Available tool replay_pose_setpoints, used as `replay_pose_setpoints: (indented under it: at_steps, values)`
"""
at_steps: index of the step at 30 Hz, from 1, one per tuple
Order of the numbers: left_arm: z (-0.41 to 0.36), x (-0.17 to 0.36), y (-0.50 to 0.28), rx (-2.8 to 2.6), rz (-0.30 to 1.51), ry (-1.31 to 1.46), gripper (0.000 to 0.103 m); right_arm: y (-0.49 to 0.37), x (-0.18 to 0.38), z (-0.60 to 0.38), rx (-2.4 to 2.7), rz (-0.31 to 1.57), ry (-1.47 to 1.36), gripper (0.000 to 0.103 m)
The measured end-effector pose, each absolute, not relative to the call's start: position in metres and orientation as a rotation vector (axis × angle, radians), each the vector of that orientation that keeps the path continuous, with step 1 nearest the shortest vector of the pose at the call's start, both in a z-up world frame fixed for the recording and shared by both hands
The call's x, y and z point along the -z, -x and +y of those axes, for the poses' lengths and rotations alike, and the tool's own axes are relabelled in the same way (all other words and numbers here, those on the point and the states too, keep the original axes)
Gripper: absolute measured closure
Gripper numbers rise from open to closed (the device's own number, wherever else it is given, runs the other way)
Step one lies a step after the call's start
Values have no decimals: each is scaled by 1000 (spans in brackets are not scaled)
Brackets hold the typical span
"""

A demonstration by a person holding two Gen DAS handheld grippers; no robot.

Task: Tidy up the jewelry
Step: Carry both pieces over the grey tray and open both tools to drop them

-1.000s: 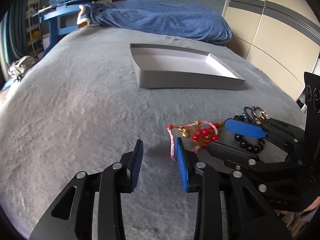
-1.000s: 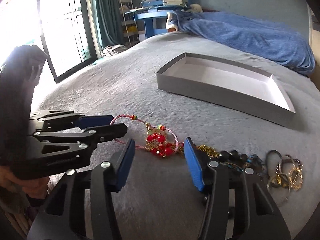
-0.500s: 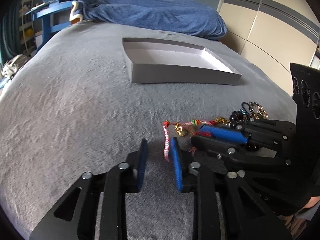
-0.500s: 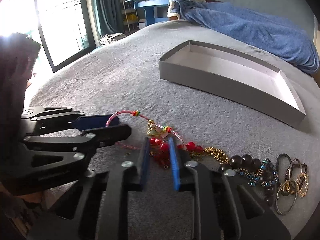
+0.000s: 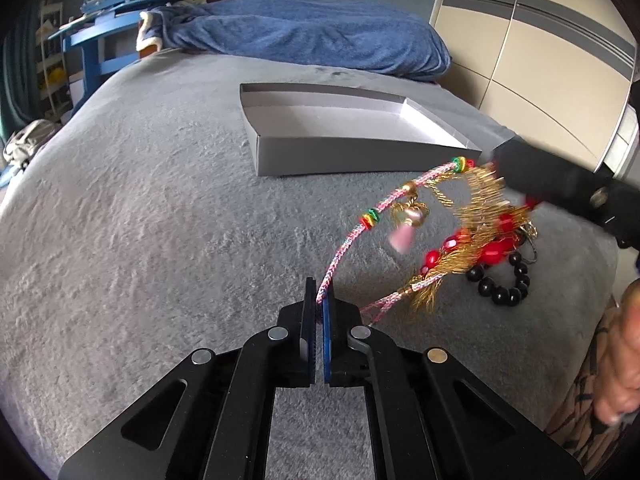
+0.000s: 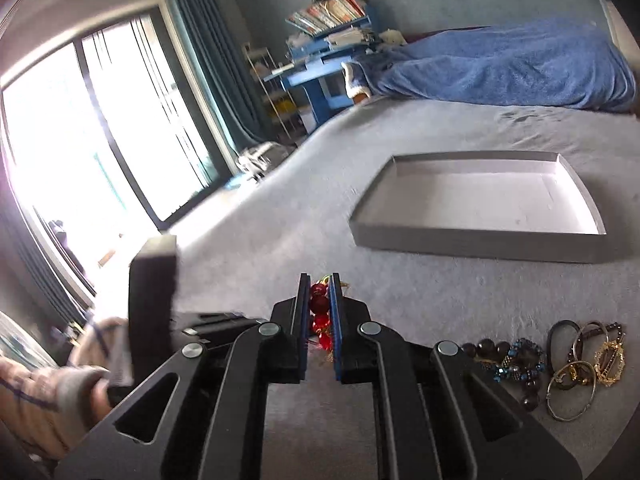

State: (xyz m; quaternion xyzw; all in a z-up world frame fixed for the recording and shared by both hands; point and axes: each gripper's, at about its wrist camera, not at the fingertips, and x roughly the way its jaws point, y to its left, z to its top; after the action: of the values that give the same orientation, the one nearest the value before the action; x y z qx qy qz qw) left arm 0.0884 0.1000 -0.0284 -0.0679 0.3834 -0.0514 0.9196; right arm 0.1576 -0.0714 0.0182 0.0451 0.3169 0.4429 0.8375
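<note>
Right gripper's fingertips hidden behind blurred gold tassels at three o'clock; hand cut off at edge.

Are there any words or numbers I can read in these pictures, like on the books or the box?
None can be read.
Books on the blue shelf: spines too small and blurred to read.
Grey box: plain, no print shows.
Left gripper and right gripper: no labels show.
</note>
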Motion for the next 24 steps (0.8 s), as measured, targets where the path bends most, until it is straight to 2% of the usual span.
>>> replay_pose_setpoints:
  at_steps: [14, 24]
  values:
    - [125, 13, -92, 52, 741, 205, 100, -177, -24, -114, -863, 669, -200, 94]
    - [120, -32, -96, 96, 651, 169, 100, -195, -33, -126, -808, 640, -199, 94]
